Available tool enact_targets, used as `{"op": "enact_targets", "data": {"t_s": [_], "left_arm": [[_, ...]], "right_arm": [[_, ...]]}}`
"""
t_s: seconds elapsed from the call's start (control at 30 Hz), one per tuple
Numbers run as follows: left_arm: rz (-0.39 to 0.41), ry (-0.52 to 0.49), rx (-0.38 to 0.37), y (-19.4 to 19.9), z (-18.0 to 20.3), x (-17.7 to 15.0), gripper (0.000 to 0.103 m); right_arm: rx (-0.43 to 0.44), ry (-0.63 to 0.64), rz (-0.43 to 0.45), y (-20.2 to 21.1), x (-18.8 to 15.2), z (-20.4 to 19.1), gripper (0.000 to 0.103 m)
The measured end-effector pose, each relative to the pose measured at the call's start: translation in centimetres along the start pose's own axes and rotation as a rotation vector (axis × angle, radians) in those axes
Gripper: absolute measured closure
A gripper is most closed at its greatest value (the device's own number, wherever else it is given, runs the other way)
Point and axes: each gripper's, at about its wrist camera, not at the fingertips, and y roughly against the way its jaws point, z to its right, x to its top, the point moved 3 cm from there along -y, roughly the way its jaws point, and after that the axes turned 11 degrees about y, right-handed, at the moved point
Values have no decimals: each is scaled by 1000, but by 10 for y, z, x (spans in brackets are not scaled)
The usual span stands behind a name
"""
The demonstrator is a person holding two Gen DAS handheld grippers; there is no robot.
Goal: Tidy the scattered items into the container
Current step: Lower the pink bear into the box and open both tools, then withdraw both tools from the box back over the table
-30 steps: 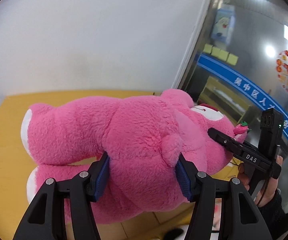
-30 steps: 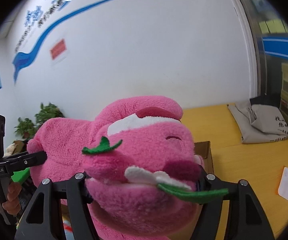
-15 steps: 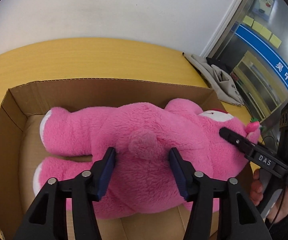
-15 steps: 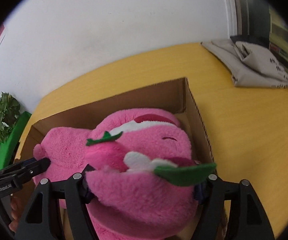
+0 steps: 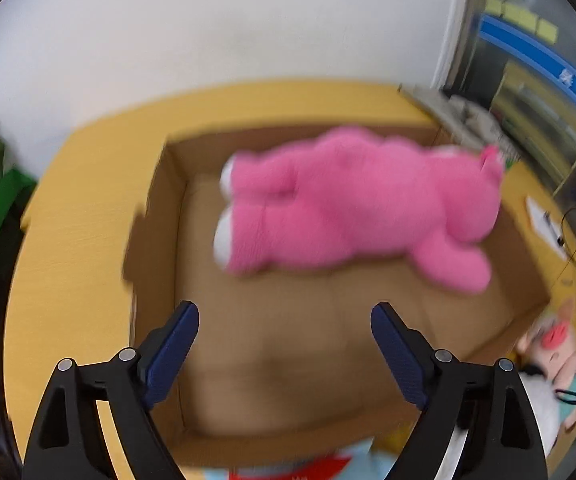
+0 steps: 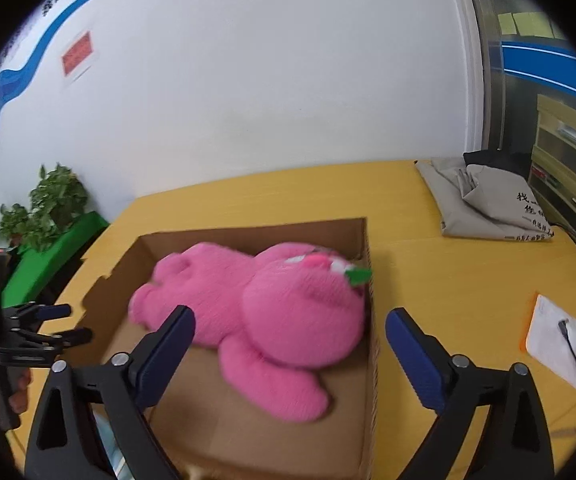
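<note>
A big pink plush bear (image 5: 360,204) lies on its side inside an open cardboard box (image 5: 156,216), toward the far half. It also shows in the right wrist view (image 6: 272,312), in the same box (image 6: 370,360). My left gripper (image 5: 284,320) is open and empty above the near part of the box. My right gripper (image 6: 290,322) is open and empty above the bear and the box's right wall. The left gripper (image 6: 64,322) also shows at the left edge of the right wrist view.
The box sits on a yellow table (image 6: 448,292). A grey cloth bag (image 6: 484,208) lies at the far right. A white paper with a cable (image 6: 560,340) lies to the right. Another plush toy (image 5: 552,348) lies right of the box. Green plants (image 6: 44,208) stand left.
Both grippers have opened and let go of the pink bear, which now lies in the box. Both grippers have pulled back and up from it.
</note>
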Motion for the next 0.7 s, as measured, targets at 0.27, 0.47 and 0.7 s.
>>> {"op": "enact_targets", "data": {"t_s": [0.27, 0.47, 0.7], "left_arm": [[-133, 41, -10, -15, -14, -50, 23], [-133, 72, -19, -8, -9, -61, 23], [153, 65, 85, 64, 5, -58, 15]], "right_arm": [[124, -69, -365, -63, -76, -3, 1], [73, 24, -424, -62, -94, -14, 1], [-108, 139, -277, -10, -90, -31, 1]]}}
